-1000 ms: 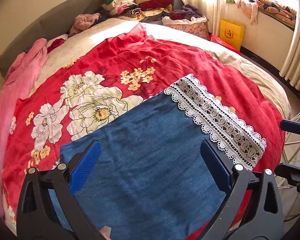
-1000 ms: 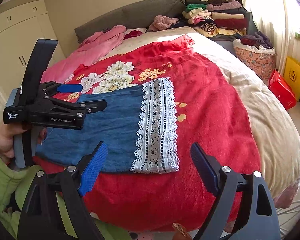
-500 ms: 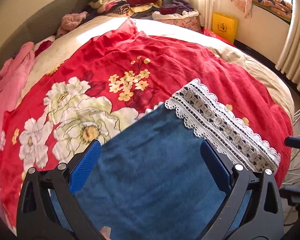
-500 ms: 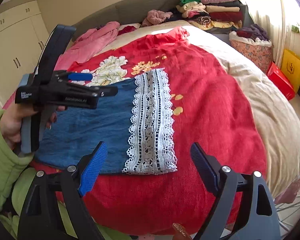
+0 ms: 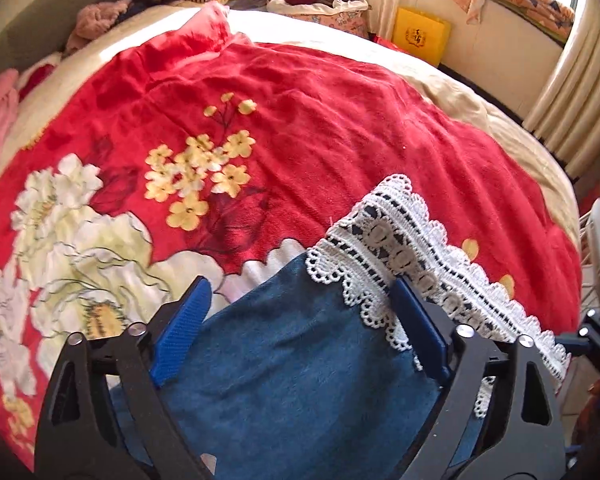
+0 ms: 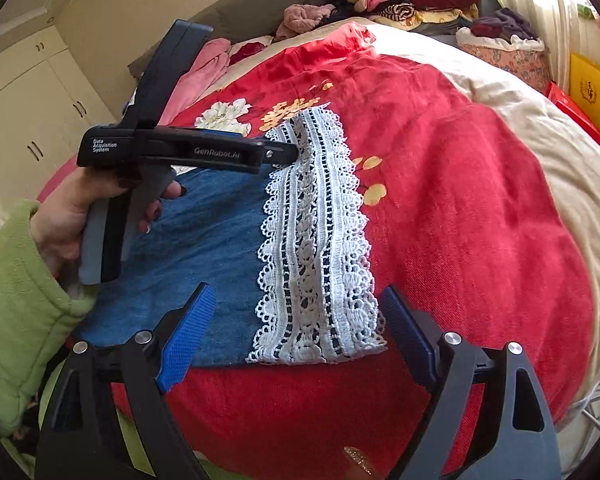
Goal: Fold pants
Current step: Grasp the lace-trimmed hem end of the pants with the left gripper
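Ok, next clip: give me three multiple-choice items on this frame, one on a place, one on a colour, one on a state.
1. Where do the denim pants lie?
A. on the red floral blanket
B. on the floor
C. in a basket

2. What colour is the lace trim?
A. black
B. white
C. yellow

3. How is the right gripper?
A. shut on the lace
B. shut on the blanket
C. open

Answers: 1 A, red fabric shows round the pants; 2 B, the lace is white against denim; 3 C, its blue pads stand wide apart, holding nothing.

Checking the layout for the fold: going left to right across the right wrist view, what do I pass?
Green sleeve → left gripper in its hand → denim of the pants → white lace hem → red floral blanket → beige bedding.
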